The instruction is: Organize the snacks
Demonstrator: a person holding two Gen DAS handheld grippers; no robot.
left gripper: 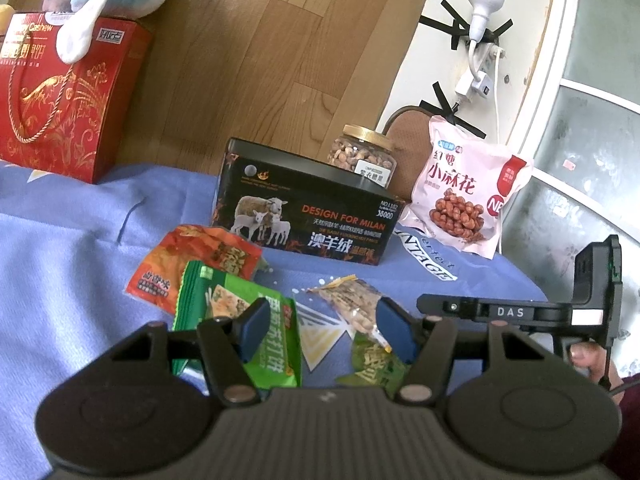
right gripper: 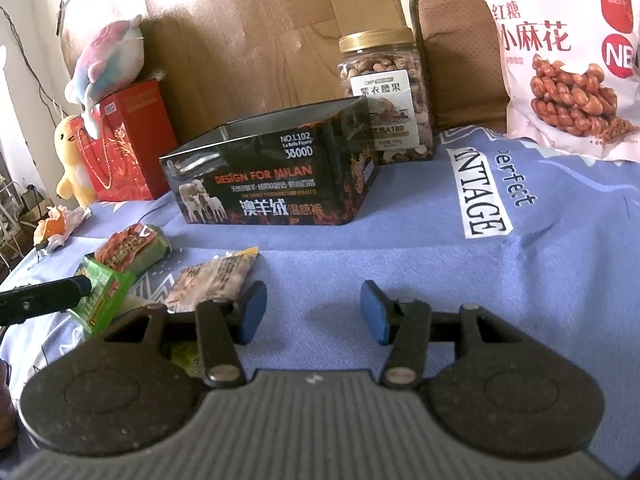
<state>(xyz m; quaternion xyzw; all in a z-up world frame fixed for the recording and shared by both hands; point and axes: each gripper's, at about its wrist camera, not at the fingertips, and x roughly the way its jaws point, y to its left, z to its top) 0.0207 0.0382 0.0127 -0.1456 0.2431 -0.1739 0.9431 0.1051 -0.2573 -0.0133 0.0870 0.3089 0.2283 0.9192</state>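
Left wrist view: left gripper [left gripper: 320, 326] low over the blue cloth [left gripper: 80, 248], blue pads apart with nothing clamped, only cloth in the gap. Loose snacks close around it: green cracker packet [left gripper: 236, 312] at nine o'clock of the gap and partly under the left pad, orange packet [left gripper: 192, 264] at ten o'clock behind it, clear nut sachet [left gripper: 352, 300] at one o'clock, small green packet [left gripper: 372, 364] at four o'clock under the right pad. Black tin [left gripper: 304, 208] open-topped at twelve o'clock, well apart, likely the place for the small packets; nut jar [left gripper: 362, 152] just behind it, pink twist-snack bag [left gripper: 464, 196] at two o'clock. Right wrist view: right gripper [right gripper: 314, 312] also spread and empty, over bare cloth, sachet at ten o'clock of it. Best handled one packet at a time: centre the pads over a packet's short width, press flat into the cloth before closing, pinch firmly but not hard enough to crush crackers. Worth lifting clear of the tin's rim before releasing, and keeping both tools apart near the pile. Slippery film probably prone to sliding out.
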